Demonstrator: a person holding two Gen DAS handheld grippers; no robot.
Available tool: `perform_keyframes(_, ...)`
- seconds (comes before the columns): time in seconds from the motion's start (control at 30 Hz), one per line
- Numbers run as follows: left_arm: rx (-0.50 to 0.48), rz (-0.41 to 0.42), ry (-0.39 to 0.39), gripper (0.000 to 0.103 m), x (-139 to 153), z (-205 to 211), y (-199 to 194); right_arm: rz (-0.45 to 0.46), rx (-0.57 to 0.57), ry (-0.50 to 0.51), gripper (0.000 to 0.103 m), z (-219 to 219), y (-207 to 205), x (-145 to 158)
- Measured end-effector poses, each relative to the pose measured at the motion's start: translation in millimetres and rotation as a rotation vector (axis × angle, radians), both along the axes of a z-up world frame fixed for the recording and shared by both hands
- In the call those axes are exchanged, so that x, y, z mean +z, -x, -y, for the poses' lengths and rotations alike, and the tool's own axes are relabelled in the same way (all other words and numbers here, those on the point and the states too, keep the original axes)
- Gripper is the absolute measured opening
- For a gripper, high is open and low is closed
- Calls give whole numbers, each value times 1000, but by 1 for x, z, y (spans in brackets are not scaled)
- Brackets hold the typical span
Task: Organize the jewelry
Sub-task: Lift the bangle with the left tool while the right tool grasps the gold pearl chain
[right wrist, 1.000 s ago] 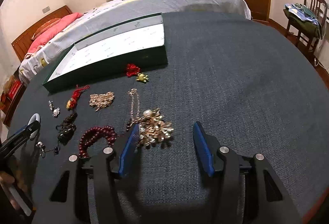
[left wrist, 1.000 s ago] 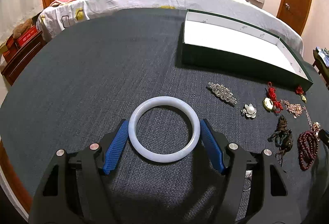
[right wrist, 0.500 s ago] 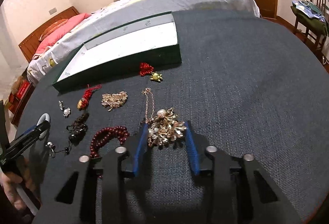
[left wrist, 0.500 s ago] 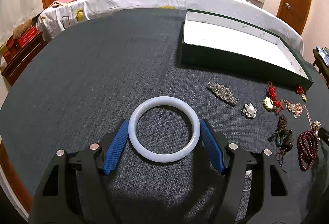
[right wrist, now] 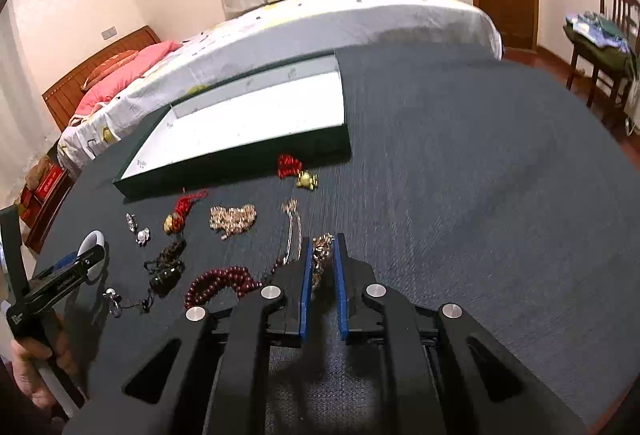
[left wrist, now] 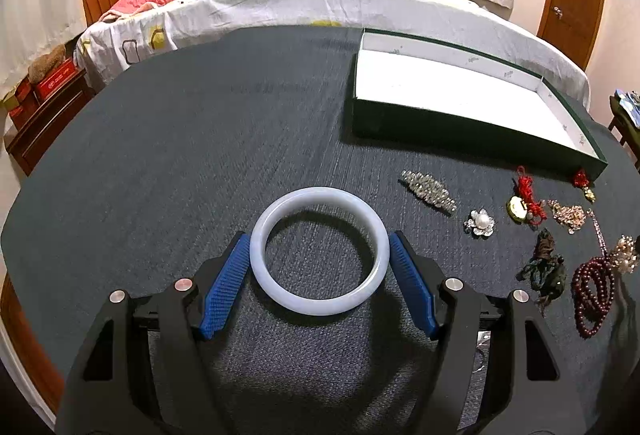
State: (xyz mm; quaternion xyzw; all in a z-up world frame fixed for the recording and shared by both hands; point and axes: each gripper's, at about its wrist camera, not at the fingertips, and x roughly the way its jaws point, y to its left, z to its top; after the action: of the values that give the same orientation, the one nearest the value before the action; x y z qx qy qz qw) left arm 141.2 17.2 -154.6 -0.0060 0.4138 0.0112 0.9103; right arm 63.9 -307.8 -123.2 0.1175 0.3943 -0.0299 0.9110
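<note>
My left gripper [left wrist: 319, 255] is shut on a white bangle [left wrist: 320, 250], held between its blue pads on the dark cloth. My right gripper [right wrist: 321, 255] is shut on a gold pearl brooch [right wrist: 322, 250], mostly hidden between the pads. The green box [left wrist: 460, 123] with a white inside lies open at the back; in the right wrist view it [right wrist: 240, 159] lies beyond the jewelry. My left gripper with the bangle also shows in the right wrist view [right wrist: 90, 255].
Loose pieces lie in front of the box: a crystal clip [left wrist: 428, 190], a pearl flower brooch [left wrist: 479, 222], a dark red bead bracelet [right wrist: 222, 283], a gold chain piece [right wrist: 233, 219], red tassel charms [right wrist: 289, 165]. A bed stands behind the table.
My right gripper moved forward over the gold pearl brooch and closed on it. My left gripper has stayed still with the bangle.
</note>
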Motion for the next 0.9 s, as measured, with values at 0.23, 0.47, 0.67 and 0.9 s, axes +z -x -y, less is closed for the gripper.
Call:
perform_keyframes(0.23,-8,29,2,69,14,3,5,57,4,33,11,0,7,22)
perform_keyframes(0.47,-13,63,12,69,32,5,10,129,5,33,11,1,12,51)
perform_keyframes(0.67,-26,102,34,69,57,8,15,193,16,38,11,-1,16,76)
perform_keyframes(0.9,-50,180,54,69,94,18,26,268,45,46,11,-6,17,103)
